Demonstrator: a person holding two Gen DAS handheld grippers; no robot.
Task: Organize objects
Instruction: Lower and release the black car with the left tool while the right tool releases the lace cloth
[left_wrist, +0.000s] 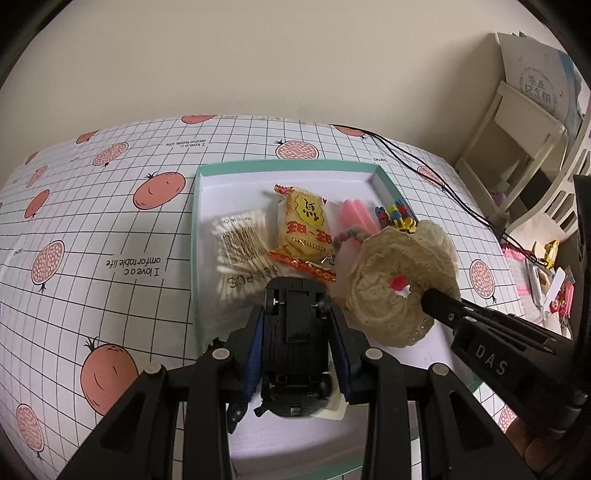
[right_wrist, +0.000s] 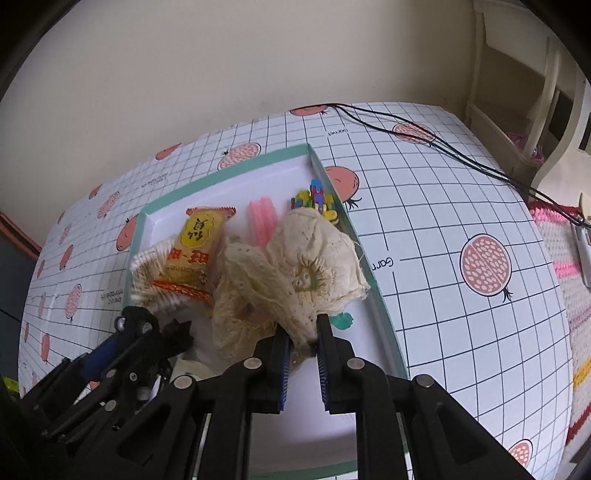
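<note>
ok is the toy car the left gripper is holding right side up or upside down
Upside down: the toy car, clamped in the left gripper, shows its black chassis and wheel axles facing up over the tray.

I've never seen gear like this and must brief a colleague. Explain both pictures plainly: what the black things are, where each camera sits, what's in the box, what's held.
A person holds two hand tools, each with a camera looking along its fingers. One picture is from the left tool, the other from the right. The left gripper clamps a black toy car, upside down. The right gripper pinches a cream lace cloth. Both are over an open teal box on a fruit-print tablecloth. Inside lie cotton swabs, a yellow snack packet, pink sticks and small colourful toys.
</note>
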